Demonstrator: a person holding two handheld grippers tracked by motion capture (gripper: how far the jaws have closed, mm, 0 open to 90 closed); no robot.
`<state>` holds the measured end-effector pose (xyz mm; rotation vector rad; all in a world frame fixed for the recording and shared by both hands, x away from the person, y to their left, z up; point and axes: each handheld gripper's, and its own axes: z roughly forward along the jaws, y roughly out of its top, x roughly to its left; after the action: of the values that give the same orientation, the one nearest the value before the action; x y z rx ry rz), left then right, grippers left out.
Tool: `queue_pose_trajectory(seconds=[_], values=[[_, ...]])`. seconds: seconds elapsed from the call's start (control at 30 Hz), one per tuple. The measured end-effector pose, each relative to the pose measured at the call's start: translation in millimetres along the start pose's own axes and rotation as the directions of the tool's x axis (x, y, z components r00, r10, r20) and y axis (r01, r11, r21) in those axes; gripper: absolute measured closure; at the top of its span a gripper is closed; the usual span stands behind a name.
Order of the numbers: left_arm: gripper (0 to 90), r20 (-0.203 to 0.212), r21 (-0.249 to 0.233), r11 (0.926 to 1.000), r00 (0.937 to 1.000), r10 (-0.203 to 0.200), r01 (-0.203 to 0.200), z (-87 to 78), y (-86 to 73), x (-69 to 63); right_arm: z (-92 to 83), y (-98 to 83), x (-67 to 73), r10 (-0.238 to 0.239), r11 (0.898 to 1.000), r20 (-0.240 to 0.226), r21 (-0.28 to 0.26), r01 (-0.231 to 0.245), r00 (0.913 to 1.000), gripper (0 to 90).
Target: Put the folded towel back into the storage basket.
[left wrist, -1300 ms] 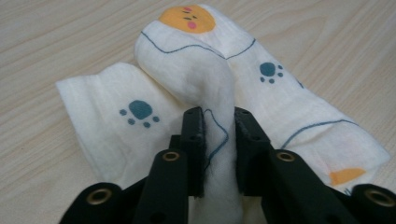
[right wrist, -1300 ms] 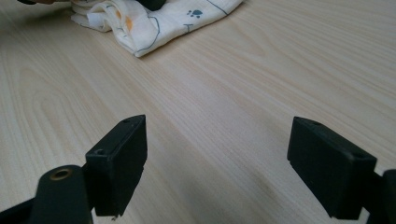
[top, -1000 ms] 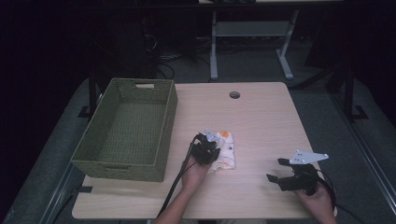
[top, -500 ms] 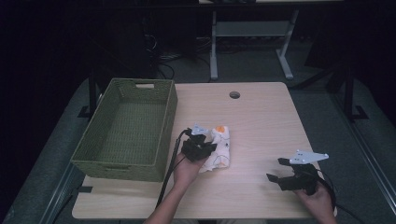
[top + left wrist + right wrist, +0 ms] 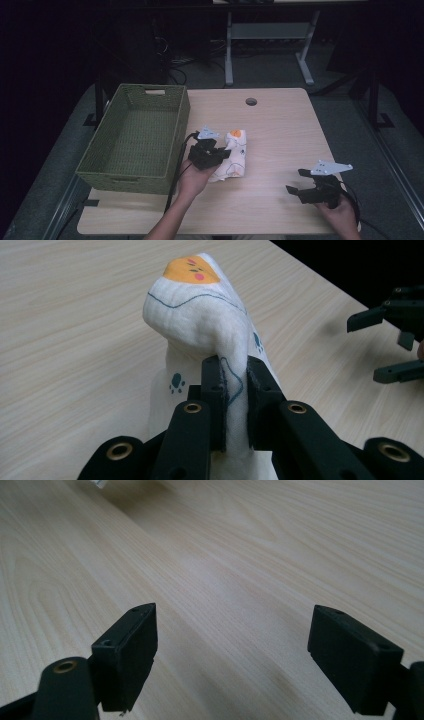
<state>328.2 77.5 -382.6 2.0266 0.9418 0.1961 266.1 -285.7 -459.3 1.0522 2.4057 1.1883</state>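
- Left gripper [image 5: 223, 153] is clamped on a fold of the white cloth [image 5: 231, 159]; the left gripper view shows both pads pinching a thin ridge of fabric [image 5: 234, 390] between them.
- From this gripper the cloth rises ahead of the jaws in a soft hump, topped by an orange printed face [image 5: 191, 270], and the rest drapes below and beyond the jaws toward the table [image 5: 280, 125].
- In the high view the cloth sits just to the right of the gripper body, its lower edge apparently on the wood, though I cannot tell how much of it bears weight.
- Handling, as I judge it: light, limp, nothing fragile. It will sag and swing from whatever point is gripped, and the free part may drag or catch on a rim.
- A bunched fold near an edge, as taken here, looks a sound hold; a single layer could slip out of the pads.
- To the gripper's left stands the green woven basket [image 5: 135, 177], its near wall close beside the hand.
- Right gripper [image 5: 300, 181] rests well apart to the right, jaws spread wide with bare table between them, as the right gripper view shows [image 5: 235, 655].
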Motion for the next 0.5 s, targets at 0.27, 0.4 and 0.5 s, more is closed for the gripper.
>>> queue_pose_trajectory(seconds=[0.27, 0.4, 0.5], values=[[81.4, -0.004, 0.004, 1.0, 1.0, 0.008, -0.008, -14.7, 6.1, 4.5, 0.6, 0.4, -0.6, 0.002, 1.0, 0.001, 0.001, -0.002, 1.0, 19.6], [81.4, 0.006, -0.005, 1.0, 1.0, 0.001, -0.001, -22.5, 9.5, 6.5, 0.6, 0.4, -0.6, 0.007, 1.0, 0.001, 0.003, -0.007, 1.0, 19.6], [81.4, 0.02, -0.022, 0.9997, 0.9997, -0.013, 0.013, -30.0, 12.9, 9.0, 0.8, 0.4, -0.8, 0.004, 1.0, 0.004, 0.001, -0.004, 1.0, 19.6]])
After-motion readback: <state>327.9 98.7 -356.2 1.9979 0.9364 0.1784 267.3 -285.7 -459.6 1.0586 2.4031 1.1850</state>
